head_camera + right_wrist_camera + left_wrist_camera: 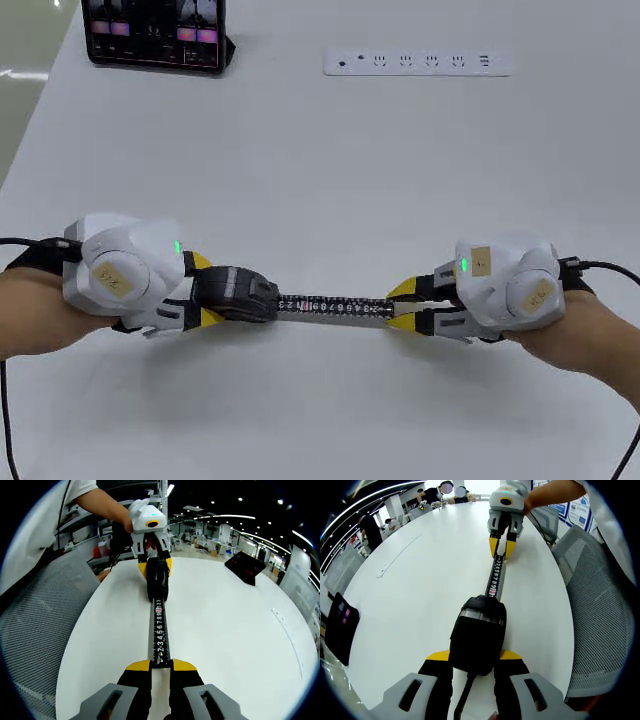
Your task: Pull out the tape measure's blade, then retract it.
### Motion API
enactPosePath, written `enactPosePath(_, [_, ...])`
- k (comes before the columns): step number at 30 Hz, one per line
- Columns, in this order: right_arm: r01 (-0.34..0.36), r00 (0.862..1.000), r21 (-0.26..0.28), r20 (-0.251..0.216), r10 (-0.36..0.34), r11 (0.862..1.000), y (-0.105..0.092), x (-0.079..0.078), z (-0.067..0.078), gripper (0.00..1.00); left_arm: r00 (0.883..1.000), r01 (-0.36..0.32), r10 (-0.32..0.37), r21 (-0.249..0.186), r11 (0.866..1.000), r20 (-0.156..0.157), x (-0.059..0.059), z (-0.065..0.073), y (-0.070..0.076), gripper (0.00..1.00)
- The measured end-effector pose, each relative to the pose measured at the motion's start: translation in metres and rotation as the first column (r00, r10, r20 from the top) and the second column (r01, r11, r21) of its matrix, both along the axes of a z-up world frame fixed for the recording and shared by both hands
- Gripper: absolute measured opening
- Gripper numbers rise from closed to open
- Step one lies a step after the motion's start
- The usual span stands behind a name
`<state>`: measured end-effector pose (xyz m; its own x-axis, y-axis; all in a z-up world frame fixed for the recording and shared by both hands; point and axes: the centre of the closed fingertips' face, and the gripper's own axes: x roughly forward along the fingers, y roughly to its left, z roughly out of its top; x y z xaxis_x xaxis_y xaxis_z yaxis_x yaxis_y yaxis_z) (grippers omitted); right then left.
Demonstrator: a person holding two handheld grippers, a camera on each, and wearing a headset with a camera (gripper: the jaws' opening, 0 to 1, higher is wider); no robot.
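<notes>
A black tape measure case [238,293] lies low over the white table, held in my left gripper [205,290], which is shut on it [478,636]. Its dark blade [335,305] with white numbers runs rightward to my right gripper [405,305], shut on the blade's end. In the right gripper view the blade [159,635] stretches from my right gripper [160,666] to the case [157,582] in the left gripper [155,567]. In the left gripper view the blade [495,577] leads away to the right gripper [501,550].
A white power strip [416,62] lies at the far side of the table [320,170]. A dark tablet [155,32] stands at the back left. A grey mesh chair [600,605] sits by the table's edge. Cables trail from both grippers.
</notes>
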<state>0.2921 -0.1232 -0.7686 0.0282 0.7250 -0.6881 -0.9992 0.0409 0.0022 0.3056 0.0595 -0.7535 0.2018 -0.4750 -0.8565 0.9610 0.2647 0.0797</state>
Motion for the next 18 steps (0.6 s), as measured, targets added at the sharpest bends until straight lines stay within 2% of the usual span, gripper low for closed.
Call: enactPosePath(18, [0.002, 1.000, -0.036, 0.014, -0.002, 0.999, -0.023, 0.005, -0.001, 0.08, 1.000, -0.020, 0.020, 0.001, 1.000, -0.003, 0.001, 0.000, 0.000, 0.26])
